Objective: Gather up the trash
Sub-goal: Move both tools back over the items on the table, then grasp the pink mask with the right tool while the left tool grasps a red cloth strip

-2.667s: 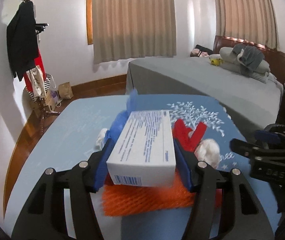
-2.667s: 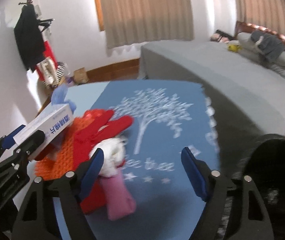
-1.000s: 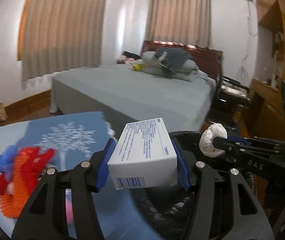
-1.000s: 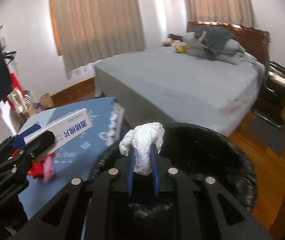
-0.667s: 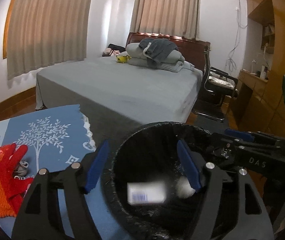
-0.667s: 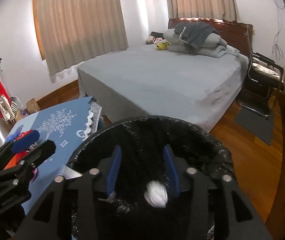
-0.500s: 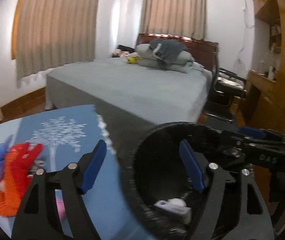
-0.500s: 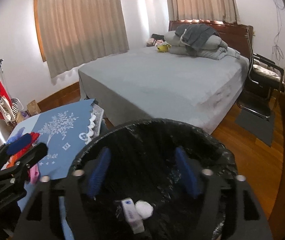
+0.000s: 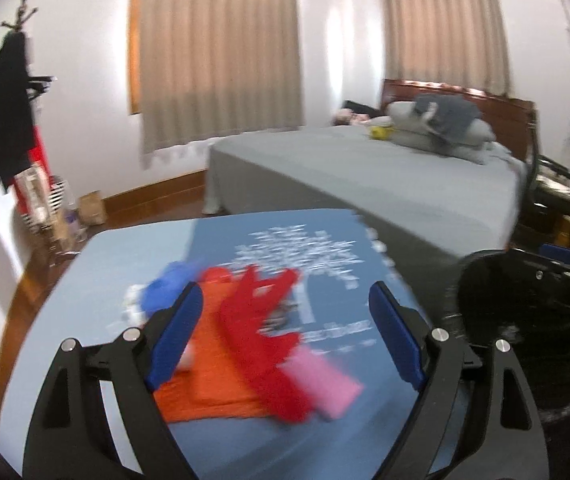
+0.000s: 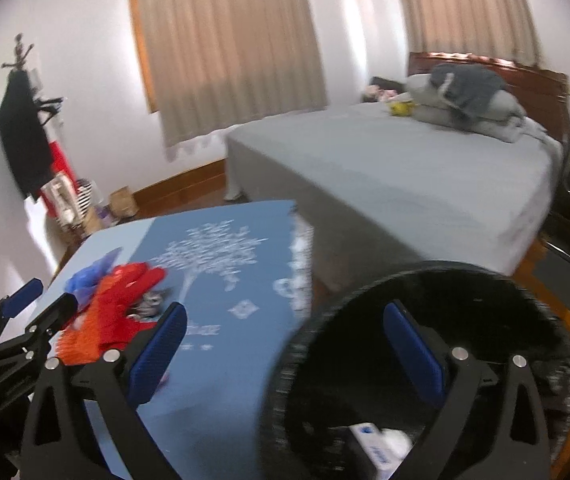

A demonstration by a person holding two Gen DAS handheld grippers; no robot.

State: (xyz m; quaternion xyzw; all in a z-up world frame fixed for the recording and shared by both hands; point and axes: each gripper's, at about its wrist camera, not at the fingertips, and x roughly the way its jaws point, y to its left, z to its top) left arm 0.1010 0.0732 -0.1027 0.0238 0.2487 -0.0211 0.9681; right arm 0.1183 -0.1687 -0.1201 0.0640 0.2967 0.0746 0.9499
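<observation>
Between the spread blue pads of the left gripper (image 9: 285,336) nothing is being held; its jaws have just been opening, and they are being aimed down at the trash pile (image 9: 253,344) on the table (image 9: 117,264). That pile is being blurred by motion: an orange mesh sheet (image 9: 209,384) is lying flat, a red glove (image 9: 261,320) is stretched across it with its fingers toward the bed (image 9: 385,184), a pink piece (image 9: 321,380) is touching the glove's near end, and a blue scrap (image 9: 165,292) is sitting at the far left. The right gripper (image 10: 285,344) is likewise being held wide and empty, its jaws just opened, one pad over the table, the other over the bin (image 10: 445,320). At the bin's bottom a white box (image 10: 369,440) and a paper wad (image 10: 397,440) are lying side by side. The bin is standing just beside the table's right edge; bare blue cloth is lying between pile and edge.
</observation>
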